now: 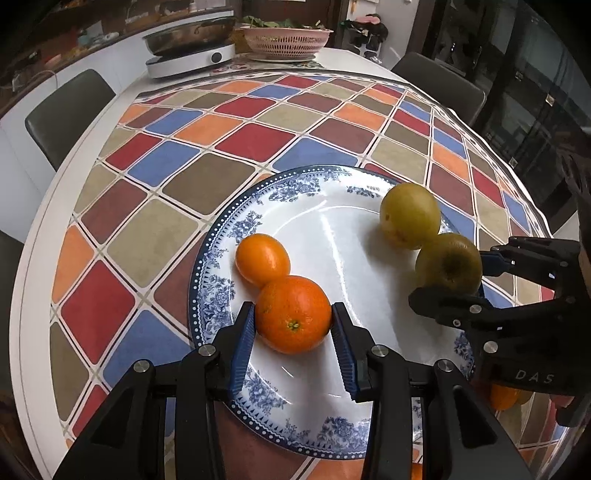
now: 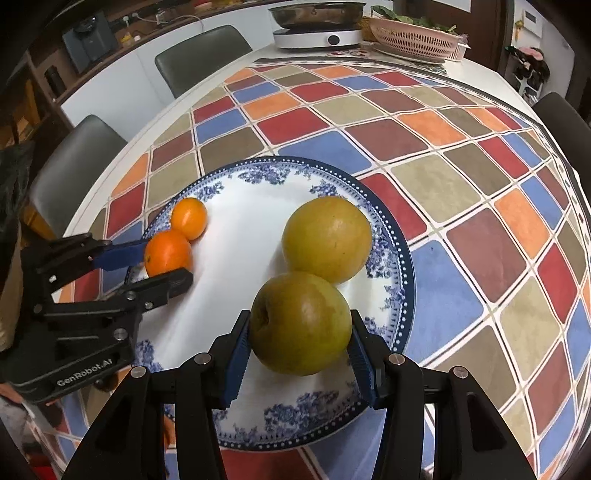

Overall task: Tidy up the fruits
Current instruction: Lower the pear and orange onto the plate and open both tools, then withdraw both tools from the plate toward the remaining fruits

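Note:
A blue-and-white plate (image 1: 229,229) (image 2: 395,254) sits on the chequered tablecloth. My left gripper (image 1: 294,325) is shut on an orange (image 1: 293,314) (image 2: 168,253) at the plate's left side, touching a second, smaller orange (image 1: 262,259) (image 2: 189,217) behind it. My right gripper (image 2: 301,332) (image 1: 452,278) is shut on a green-brown pear (image 2: 301,328) (image 1: 448,263) at the plate's right side, touching a second yellow-green pear (image 2: 327,238) (image 1: 410,216) behind it. Both held fruits seem to rest on the plate.
At the table's far end stand an induction cooker with a pan (image 1: 190,44) (image 2: 317,24) and a pink basket (image 1: 286,40) (image 2: 415,37). Grey chairs (image 1: 68,112) (image 2: 201,55) line the left side. More orange fruit (image 1: 502,397) lies low behind the right gripper.

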